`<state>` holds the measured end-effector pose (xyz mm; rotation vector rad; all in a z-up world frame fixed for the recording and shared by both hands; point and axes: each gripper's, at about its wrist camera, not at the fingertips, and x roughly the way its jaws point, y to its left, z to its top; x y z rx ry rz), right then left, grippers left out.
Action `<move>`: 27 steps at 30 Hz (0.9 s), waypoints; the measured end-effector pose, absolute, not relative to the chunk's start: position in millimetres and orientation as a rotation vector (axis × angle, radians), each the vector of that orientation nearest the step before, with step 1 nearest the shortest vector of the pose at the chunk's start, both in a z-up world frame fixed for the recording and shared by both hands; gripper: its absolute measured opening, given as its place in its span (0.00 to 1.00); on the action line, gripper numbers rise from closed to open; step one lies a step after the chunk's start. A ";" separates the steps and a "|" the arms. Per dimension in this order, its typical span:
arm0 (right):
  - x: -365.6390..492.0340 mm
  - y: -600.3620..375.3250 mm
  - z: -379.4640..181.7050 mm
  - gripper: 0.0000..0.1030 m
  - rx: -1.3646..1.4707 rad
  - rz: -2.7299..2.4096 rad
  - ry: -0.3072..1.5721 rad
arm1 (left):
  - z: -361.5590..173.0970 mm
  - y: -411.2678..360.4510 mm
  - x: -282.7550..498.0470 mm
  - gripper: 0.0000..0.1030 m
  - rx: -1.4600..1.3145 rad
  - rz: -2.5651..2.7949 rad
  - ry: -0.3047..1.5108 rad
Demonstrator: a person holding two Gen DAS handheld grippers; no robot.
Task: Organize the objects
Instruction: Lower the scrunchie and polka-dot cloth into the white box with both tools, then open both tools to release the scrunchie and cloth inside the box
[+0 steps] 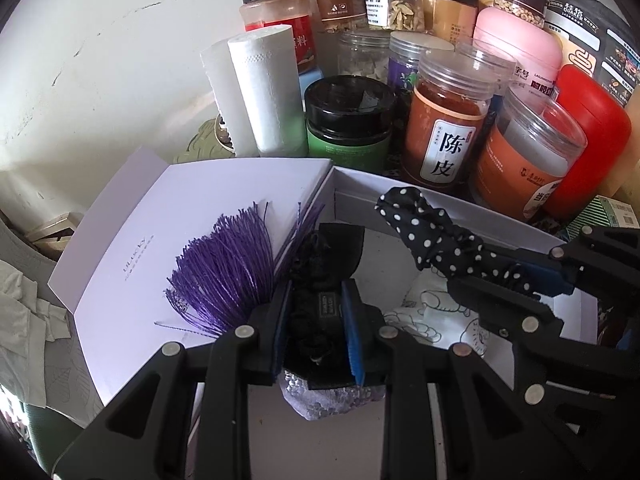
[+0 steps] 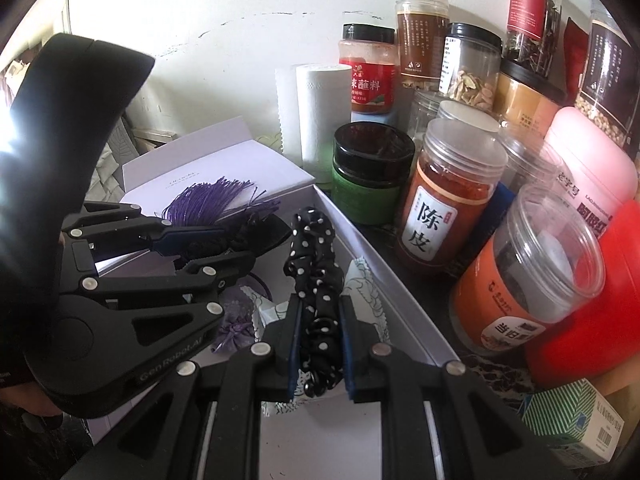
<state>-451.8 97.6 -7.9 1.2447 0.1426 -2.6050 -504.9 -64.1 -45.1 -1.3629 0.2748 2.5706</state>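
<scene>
Lavender gift box (image 1: 576, 312), open and white inside, sits in front of a crowd of jars against a white wall (image 1: 100, 40); its lid (image 1: 192, 216) is folded back flat to the left. On that lid lies a purple tassel (image 1: 224, 272), its threads fanned out.

Behind the box stand a white paper roll (image 1: 268, 92), a black-lidded green jar (image 1: 348, 120), a clear jar of orange-red peel with a Chinese label (image 1: 444, 128), and a red container (image 1: 588, 136) to the right.

Over the box, the left gripper (image 1: 316, 320) has its jaws pinching a black lacy hair bow (image 1: 320, 256). Under it lies a small purple sachet (image 2: 234, 326) on the box floor.

Beside it, the right gripper (image 2: 320, 336) has its jaws pressed onto a black polka-dot scrunchie (image 2: 314, 264), which stands up out of the pads above a white patterned cloth (image 2: 368, 300) in the box.
</scene>
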 end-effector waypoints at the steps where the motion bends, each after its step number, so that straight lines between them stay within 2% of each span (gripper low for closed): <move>1: -452.1 98.1 -7.6 0.16 1.248 -2.604 0.136 | -44.8 -64.6 -505.0 0.23 -1.361 2.570 0.269; 4: -453.0 98.1 -7.5 0.19 1.260 -2.606 0.127 | -43.5 -66.5 -505.7 0.23 -1.364 2.568 0.246; 9: -453.1 99.0 -7.1 0.36 1.277 -2.626 0.133 | -40.7 -67.1 -505.1 0.26 -1.372 2.569 0.230; 12: -452.2 100.5 -6.0 0.39 1.281 -2.633 0.131 | -38.7 -69.6 -504.0 0.28 -1.382 2.567 0.194; 18: -445.7 100.9 2.1 0.40 1.260 -2.647 0.158 | -28.2 -71.2 -497.9 0.33 -1.385 2.589 0.187; 21: -441.7 101.6 7.9 0.40 1.244 -2.660 0.172 | -19.1 -72.7 -491.7 0.43 -1.366 2.626 0.194; 23: -439.0 103.0 12.3 0.40 1.239 -2.670 0.182 | -11.6 -73.9 -486.4 0.55 -1.341 2.664 0.210; 27: -432.4 106.3 22.4 0.40 1.222 -2.689 0.208 | 0.8 -77.3 -477.3 0.61 -1.323 2.697 0.199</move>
